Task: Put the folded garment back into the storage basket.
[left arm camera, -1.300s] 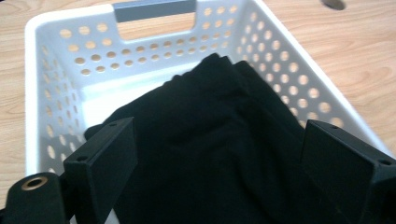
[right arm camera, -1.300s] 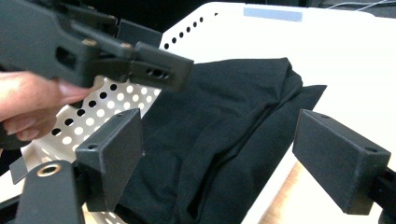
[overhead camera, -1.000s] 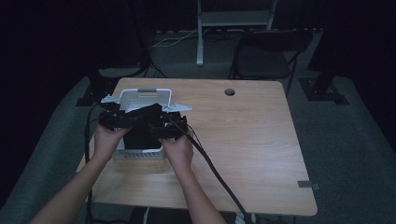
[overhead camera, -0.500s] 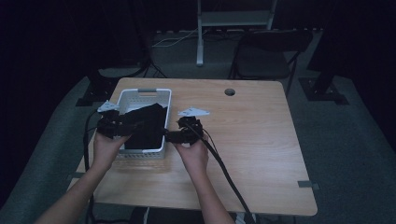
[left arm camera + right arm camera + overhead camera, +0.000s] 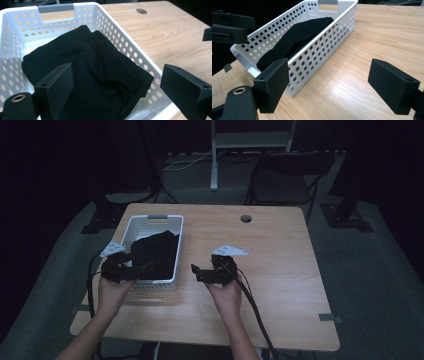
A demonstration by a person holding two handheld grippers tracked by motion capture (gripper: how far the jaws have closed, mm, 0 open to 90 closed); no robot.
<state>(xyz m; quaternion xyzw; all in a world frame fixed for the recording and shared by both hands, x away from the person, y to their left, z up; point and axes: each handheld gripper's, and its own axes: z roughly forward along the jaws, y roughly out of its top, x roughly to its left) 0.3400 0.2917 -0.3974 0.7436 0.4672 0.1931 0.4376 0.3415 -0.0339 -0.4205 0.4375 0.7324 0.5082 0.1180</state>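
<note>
1. Black fabric, folded into a thick bundle: the garment lies inside the white perforated basket at the left side of the desk, filling the near and middle part of it.
2. Handling judgement: expect it to be light, soft and limp. It should not slip or break, but it will probably sag and unfold if you lift it by one layer.
3. Where to take hold: pinch a thick folded edge, not a single ply. The corner nearest the basket's right wall, plain in the left gripper view, looks like the best purchase; a second hold at the far end would keep the bundle together.
4. Orientation: the bundle's long axis runs near to far along the basket, slightly skewed, with its far end towards the grey handle and the broader end towards you.
5. Left gripper: jaws spread, holding nothing, poised over the basket's near end just above the cloth.
6. Right gripper: jaws spread, empty, over bare desk just right of the basket and pointing towards it.
7. Caution: jaws may catch on the perforated walls.
</note>
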